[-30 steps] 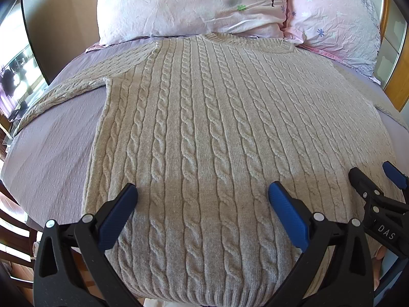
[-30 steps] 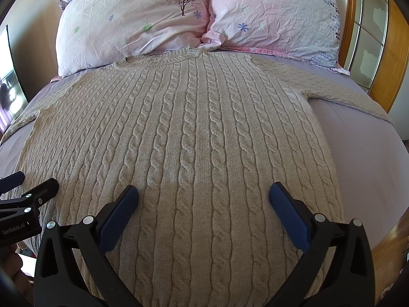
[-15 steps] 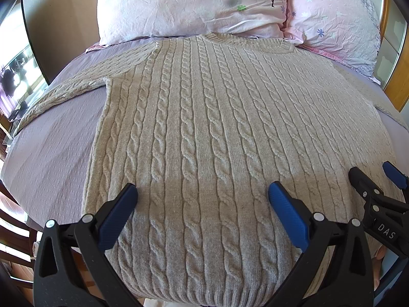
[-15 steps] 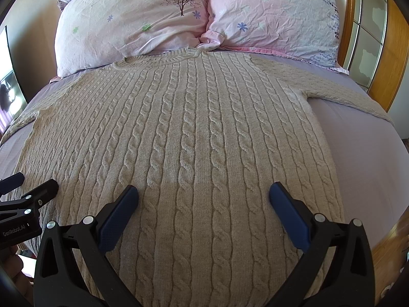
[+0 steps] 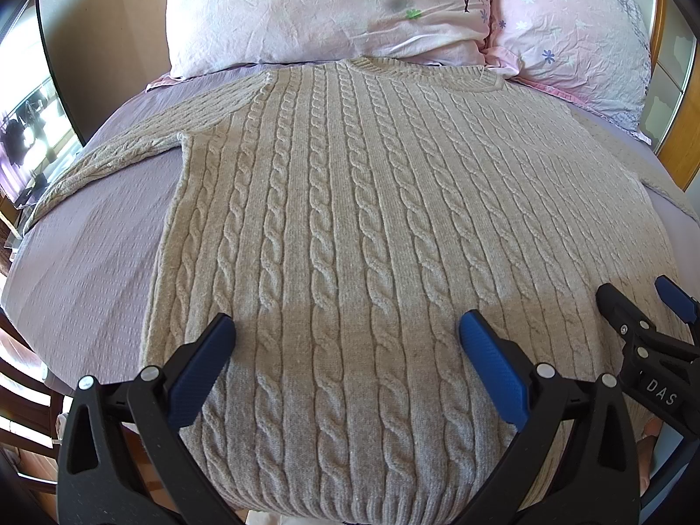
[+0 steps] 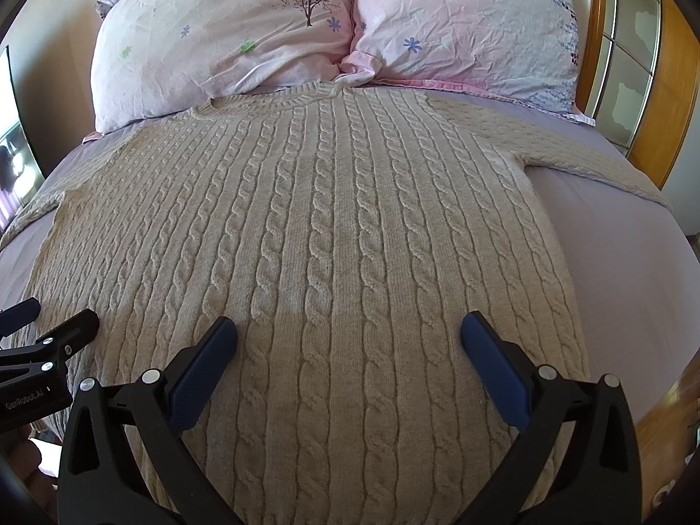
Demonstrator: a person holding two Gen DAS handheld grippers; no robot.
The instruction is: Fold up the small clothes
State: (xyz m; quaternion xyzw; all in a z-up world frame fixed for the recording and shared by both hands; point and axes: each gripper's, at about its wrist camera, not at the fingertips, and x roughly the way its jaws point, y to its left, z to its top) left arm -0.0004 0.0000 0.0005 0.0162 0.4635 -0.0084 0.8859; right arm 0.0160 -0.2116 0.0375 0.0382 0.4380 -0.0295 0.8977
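Note:
A beige cable-knit sweater (image 5: 372,218) lies flat and spread out on the bed, neck toward the pillows, both sleeves out to the sides; it also fills the right wrist view (image 6: 328,240). My left gripper (image 5: 345,337) is open and empty, hovering over the sweater's lower left part near the hem. My right gripper (image 6: 348,337) is open and empty over the lower right part. Each gripper shows at the edge of the other's view: the right one (image 5: 643,302) and the left one (image 6: 48,319).
A lilac bedsheet (image 5: 87,253) covers the bed under the sweater. Two pink floral pillows (image 6: 227,39) (image 6: 472,26) lean at the head. A wooden headboard (image 6: 669,96) stands at the right. The bed's left edge drops to a wooden chair (image 5: 22,393).

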